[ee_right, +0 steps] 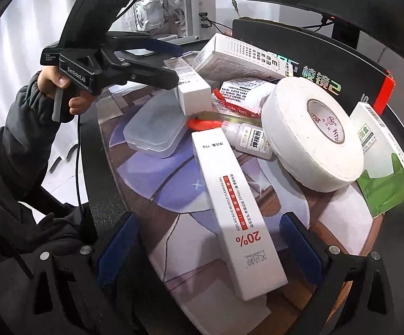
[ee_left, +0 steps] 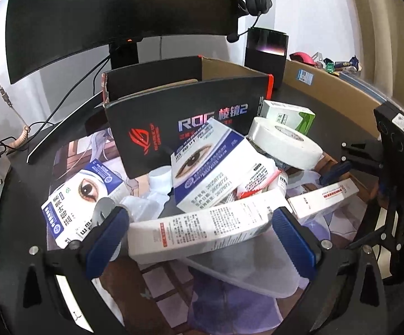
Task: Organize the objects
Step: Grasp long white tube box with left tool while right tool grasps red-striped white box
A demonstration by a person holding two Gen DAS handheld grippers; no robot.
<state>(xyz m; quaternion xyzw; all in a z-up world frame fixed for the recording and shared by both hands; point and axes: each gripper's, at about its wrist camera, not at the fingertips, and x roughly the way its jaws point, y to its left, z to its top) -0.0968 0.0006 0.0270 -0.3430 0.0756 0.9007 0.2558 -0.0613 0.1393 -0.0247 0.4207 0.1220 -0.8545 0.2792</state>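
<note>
Between the blue pads of the left claw [ee_left: 199, 233], which stands open, lies a long white carton with a red printed band [ee_left: 202, 227]. Its long axis runs crosswise, from pad to pad, with one end close to each pad; whether either pad touches it cannot be told. In the right wrist view this claw, in a person's hand [ee_right: 59, 92], reaches over the pile from the near-left edge of the bench.

Right claw [ee_right: 207, 240] is likewise open and holds nothing. A second long white carton marked "20%" [ee_right: 237, 217] lies between its jaws, long axis running lengthwise away from the claw toward the pile and slightly slanted, so the pads stand on either long side, well clear of it.

Beyond both claws, the clutter sits on a printed purple mat [ee_right: 174, 173] toward the middle of the bench: a broad white tape roll [ee_right: 312, 136], a small white dropper bottle [ee_right: 250, 138], a clear plastic case [ee_right: 154, 131], a green and white box [ee_right: 383, 167], and a white and blue eye-print box [ee_left: 207, 164]. A black boxed product with red trim [ee_left: 190, 122] stands upright at the far edge of the pile.

Judgement: each claw has a carton nearest to it. The right claw's carton is the better aligned for closing across its narrow width; the left would need turning.
</note>
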